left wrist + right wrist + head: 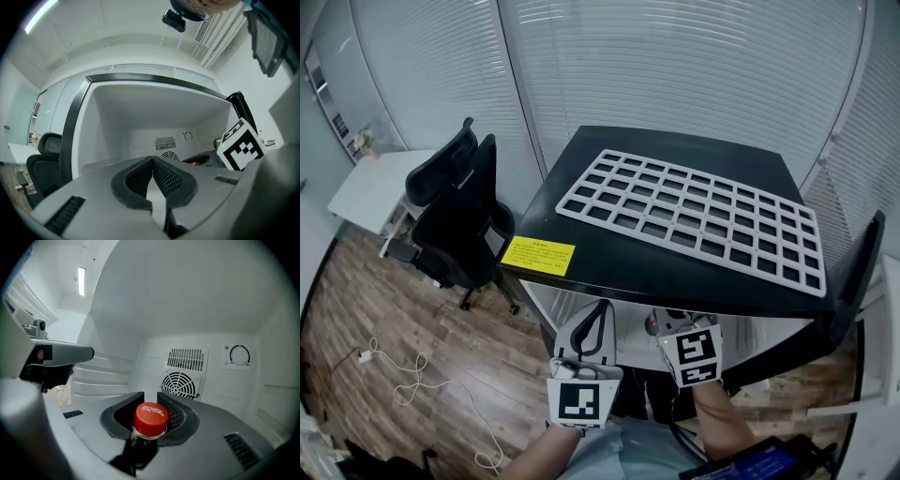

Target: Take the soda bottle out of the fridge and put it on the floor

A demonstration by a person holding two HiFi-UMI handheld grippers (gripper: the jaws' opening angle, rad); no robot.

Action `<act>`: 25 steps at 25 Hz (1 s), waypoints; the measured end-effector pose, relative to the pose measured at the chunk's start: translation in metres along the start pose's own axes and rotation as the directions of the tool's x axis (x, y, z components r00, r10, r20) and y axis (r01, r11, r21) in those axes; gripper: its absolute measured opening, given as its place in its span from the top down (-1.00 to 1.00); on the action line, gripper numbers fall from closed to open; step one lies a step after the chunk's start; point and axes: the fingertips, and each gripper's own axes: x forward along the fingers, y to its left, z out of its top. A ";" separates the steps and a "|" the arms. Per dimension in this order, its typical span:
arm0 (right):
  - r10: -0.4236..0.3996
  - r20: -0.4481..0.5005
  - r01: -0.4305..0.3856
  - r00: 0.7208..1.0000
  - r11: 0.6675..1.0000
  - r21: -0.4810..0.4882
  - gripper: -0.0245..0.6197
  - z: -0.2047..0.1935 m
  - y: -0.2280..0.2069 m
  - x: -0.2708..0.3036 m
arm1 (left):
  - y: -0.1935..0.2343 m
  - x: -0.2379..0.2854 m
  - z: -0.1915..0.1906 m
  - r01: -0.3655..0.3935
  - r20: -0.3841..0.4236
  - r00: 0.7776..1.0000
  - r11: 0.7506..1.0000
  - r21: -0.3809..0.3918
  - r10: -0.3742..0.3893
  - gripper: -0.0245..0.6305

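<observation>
Between the pads of the right tongs (150, 397) stands the soda bottle (151, 418), and we see its red cap from above with a dark neck dropping away beneath. The tongs are closed on the bottle just under the cap, the ribbed pads meeting it on either side. Our left tongs (152, 160) are pressed together on nothing and are held level at the mouth of the fridge (675, 178).

We judge the neck to be the right place to hold. It is the stiffest part of a plastic bottle, and the collar below the cap gives the pads a ledge to catch on. The body would dent under a squeeze, so it is the poorer choice. We cannot see how full the bottle is. If it is full, it will hang heavily from this narrow hold and want to swing. A chilled bottle may also be damp and slick, so we would lift it steadily and keep it upright.

Behind the bottle, the white back wall of the fridge carries a fan grille (180, 385) and a dial (239, 355), so the bottle is inside the compartment. A white grid rack (694, 220) lies on the black fridge top, and the door (860, 272) stands open on the right. The wooden floor (412, 309), where the bottle must go, spreads out to the left beside an office chair (459, 220).
</observation>
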 end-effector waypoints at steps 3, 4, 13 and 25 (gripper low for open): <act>-0.009 0.009 0.009 1.000 1.000 0.001 0.61 0.007 0.003 -0.006 | -0.001 -0.005 0.002 0.009 0.000 1.000 1.000 0.005 -0.009 0.88; -0.013 0.012 0.013 1.000 1.000 0.000 0.61 0.007 0.003 -0.009 | -0.001 -0.006 0.004 0.011 0.002 1.000 1.000 0.002 -0.011 0.88; -0.061 0.020 0.061 0.998 0.998 0.001 0.62 0.017 0.014 -0.033 | -0.006 -0.024 0.012 0.065 0.016 0.998 0.998 0.001 -0.065 0.87; -0.186 0.025 0.185 0.982 0.983 0.018 0.62 0.020 0.039 -0.078 | -0.001 -0.054 0.020 0.172 0.049 0.984 0.985 -0.005 -0.172 0.87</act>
